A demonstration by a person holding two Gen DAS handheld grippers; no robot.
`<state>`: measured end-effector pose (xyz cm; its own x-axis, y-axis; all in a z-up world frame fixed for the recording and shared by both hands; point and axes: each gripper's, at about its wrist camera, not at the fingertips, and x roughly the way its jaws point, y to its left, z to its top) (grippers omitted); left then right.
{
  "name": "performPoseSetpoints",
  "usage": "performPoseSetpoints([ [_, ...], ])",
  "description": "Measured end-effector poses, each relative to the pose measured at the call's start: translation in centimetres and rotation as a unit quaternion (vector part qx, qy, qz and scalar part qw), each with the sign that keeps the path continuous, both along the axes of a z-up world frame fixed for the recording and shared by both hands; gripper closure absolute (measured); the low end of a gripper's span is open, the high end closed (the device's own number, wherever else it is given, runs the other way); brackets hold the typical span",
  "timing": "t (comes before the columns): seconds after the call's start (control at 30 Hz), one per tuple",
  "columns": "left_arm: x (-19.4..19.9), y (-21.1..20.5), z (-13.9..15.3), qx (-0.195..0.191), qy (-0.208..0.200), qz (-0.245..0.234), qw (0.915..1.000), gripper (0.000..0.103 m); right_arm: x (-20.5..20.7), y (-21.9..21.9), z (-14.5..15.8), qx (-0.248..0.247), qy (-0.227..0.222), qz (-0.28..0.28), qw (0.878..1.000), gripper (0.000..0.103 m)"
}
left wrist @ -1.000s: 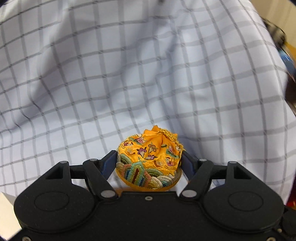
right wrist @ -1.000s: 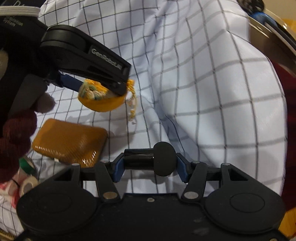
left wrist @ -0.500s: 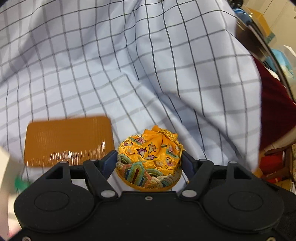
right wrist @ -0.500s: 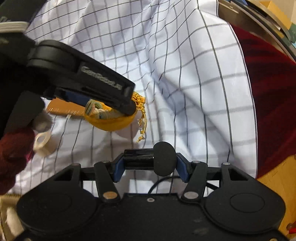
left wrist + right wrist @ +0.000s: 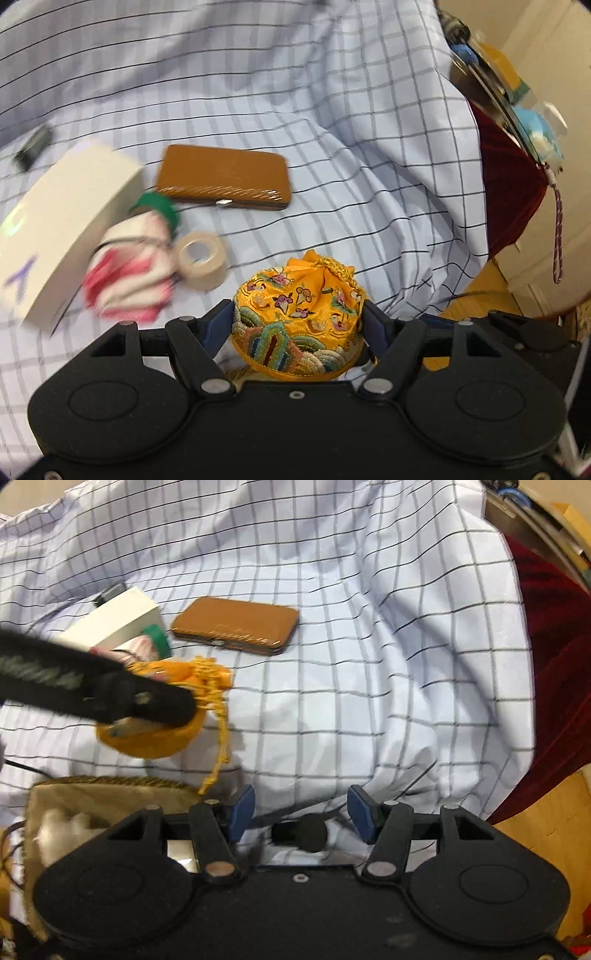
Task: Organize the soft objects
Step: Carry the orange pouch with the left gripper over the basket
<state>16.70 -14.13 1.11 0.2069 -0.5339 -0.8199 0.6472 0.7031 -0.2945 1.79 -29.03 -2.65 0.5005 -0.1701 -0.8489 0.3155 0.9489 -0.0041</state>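
Jaws on my left gripper [image 5: 297, 321] clamp the embroidered yellow pouch [image 5: 297, 314]; my right gripper [image 5: 301, 812] stands partly open, holding nothing. From the right jaws, the pouch hangs at ten o'clock above the checked cloth [image 5: 369, 664], nearest my left hand.

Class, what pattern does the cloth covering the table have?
The cloth is pale with a thin dark grid check; the right wrist view shows it best.
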Motion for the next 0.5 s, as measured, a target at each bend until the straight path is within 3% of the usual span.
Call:
performPoseSetpoints([
  [0.2, -1.7, 5.2, 0.1, 0.005, -0.024, 0.055, 0.9982, 0.035, 0.0, 1.3, 0.0, 0.011, 0.0, 0.013, 1.0, 0.048],
  [0.37, -2.9, 8.4, -1.0, 0.02, -0.023, 0.092, 0.9953, 0.035, -0.2, 3.3, 0.5, 0.009, -0.003, 0.041, 0.999, 0.048],
  [0.5, -3.7, 10.4, -2.8, 0.032, 0.004, 0.116, 0.9927, 0.035, 0.2, 4.6, 0.4, 0.009, 0.001, 0.058, 0.998, 0.048],
])
